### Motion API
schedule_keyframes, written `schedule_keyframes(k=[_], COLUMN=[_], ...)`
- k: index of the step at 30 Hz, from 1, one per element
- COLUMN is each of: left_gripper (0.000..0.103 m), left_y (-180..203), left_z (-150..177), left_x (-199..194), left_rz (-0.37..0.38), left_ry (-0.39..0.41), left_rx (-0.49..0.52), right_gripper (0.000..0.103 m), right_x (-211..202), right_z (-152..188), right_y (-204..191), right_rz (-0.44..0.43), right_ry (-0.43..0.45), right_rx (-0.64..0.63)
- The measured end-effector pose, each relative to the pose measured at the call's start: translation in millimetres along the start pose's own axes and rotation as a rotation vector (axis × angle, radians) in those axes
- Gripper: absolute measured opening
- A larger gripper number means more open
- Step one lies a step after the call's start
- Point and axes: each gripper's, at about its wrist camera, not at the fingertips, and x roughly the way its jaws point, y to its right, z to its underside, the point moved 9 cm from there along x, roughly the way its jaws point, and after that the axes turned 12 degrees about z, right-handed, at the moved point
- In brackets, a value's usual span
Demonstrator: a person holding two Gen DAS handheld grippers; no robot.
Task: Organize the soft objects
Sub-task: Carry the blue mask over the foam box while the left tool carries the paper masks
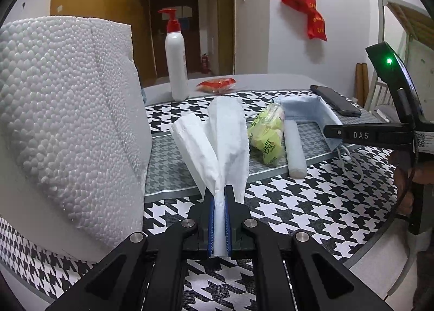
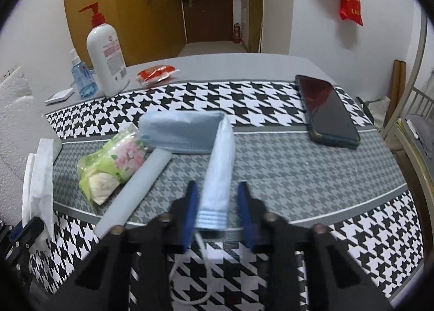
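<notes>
My left gripper [image 1: 219, 197] is shut on a folded white paper tissue [image 1: 217, 145] that stands up above the houndstooth mat; it also shows at the left edge of the right wrist view [image 2: 40, 175]. My right gripper [image 2: 218, 202] is open, its blue pads on either side of the near end of a folded light-blue face mask [image 2: 214, 153], whose ear loop [image 2: 190, 278] trails toward me. A green tissue packet [image 2: 114, 164] and a pale foam stick [image 2: 135, 191] lie left of the mask. The right gripper also shows in the left wrist view [image 1: 333, 132].
A large white foam block [image 1: 65, 121] stands close on the left. A white pump bottle [image 2: 105, 56], a blue spray bottle [image 2: 82, 77] and a red packet [image 2: 156, 73] stand at the back. A black phone [image 2: 325, 110] lies at the right.
</notes>
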Motion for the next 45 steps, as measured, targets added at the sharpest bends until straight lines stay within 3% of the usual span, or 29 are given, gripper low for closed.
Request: schedule_keyframes(k=[4,12,21,45], left_gripper=[0.007,0.007,0.007,0.007], left_y=[0,2,12,13], left_z=[0,-2,-8,-19], left_x=[1,-5,-29,-107], left_rz=[0.006,0.019,0.061,0.068], left_ry=[0.000,0.029,0.073,0.215], left_rx=[-0.003,0.001,0.010,0.042], right_gripper=[0.014,0.014,0.014,0.014], right_x=[0,-17,-63,-178], right_z=[0,6,8,7], right_y=[0,18,33,28], right_rz=[-0.012,-0.031,-0.047,-0.067], right_ry=[-0.002,0.017,0.087,0.289], right_rx=[0.011,0.106,0.173,0.188])
